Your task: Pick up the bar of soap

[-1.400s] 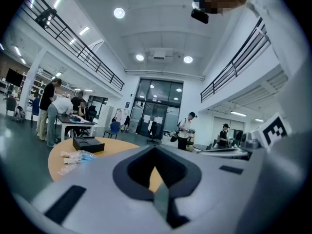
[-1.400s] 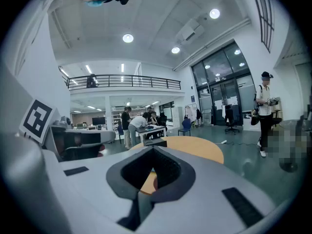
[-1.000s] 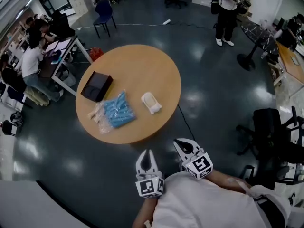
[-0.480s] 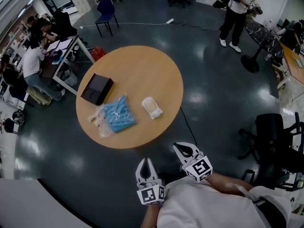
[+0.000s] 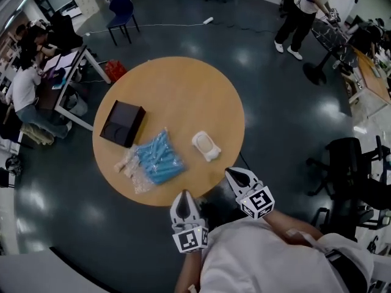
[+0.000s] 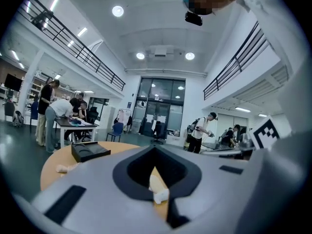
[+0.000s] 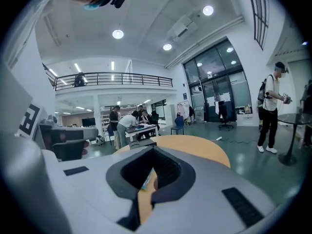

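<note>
1. Closer now than a second ago, the round tabletop [image 5: 183,84] has its near edge just ahead of both claws, which were well short of it before.
2. Left claw [image 5: 185,194] and right claw [image 5: 234,173] are each closed to a point, with nothing held. Both hang over the floor, just off the tabletop's near edge.
3. Pale and oblong, the bar of soap [image 5: 206,146] lies flat on the near right part of the tabletop. It sits apart from the blue packet [image 5: 157,159] on its left and well apart from the black box [image 5: 123,123]. The right claw is the nearer one.
4. By its look, the soap should be light and stiff but probably slick. A claw would need to widen, then close across the narrow width at mid-length, low down, so the bar does not squirt out.
</note>
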Motion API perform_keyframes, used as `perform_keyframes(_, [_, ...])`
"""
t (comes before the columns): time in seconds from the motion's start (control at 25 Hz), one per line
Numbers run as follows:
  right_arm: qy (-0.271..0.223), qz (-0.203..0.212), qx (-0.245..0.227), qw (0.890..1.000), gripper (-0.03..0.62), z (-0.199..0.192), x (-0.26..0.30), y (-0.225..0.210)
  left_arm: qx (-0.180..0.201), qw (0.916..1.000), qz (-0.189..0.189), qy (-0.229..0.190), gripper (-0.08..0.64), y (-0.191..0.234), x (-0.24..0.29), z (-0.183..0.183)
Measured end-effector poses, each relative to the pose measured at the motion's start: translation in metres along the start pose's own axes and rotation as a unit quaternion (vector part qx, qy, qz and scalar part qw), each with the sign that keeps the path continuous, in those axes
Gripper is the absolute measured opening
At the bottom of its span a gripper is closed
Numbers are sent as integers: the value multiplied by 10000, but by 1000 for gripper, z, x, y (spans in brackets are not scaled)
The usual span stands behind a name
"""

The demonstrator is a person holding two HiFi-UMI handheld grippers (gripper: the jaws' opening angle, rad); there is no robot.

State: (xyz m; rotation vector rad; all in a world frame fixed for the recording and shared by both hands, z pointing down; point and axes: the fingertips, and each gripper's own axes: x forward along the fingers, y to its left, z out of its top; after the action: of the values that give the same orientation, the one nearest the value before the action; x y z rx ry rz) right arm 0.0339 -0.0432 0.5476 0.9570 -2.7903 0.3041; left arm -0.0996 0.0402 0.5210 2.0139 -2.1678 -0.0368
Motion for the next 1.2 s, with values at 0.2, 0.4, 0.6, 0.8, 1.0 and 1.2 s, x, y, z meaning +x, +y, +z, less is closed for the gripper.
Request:
perform_keyframes(0.2, [227, -349, 6, 9991, 12, -4, 40, -13, -72, 9990, -443, 0, 6, 22, 42, 10])
perform_keyframes(0.4, [546, -410, 151, 9976, 12, -11, 76, -29, -259, 9978, -597, 131, 6, 29, 70, 8])
perform_keyframes(0.6, [1077, -357, 209, 9933, 14, -47, 123, -45, -380, 9979, -484, 185, 6, 36, 91, -2])
perform_keyframes(0.8, [2153, -293, 62, 9761, 162, -109, 171, -70, -456, 9981, -282, 289, 6, 43, 109, -7])
perform_keyframes(1.0, [2913, -387, 10, 9558, 246, -160, 201, -89, -573, 9974, -100, 426, 6, 51, 120, -14])
perform_keyframes(1.2, [3339, -476, 132, 9413, 259, -188, 220, -94, -602, 9969, -37, 498, 6, 59, 126, -21])
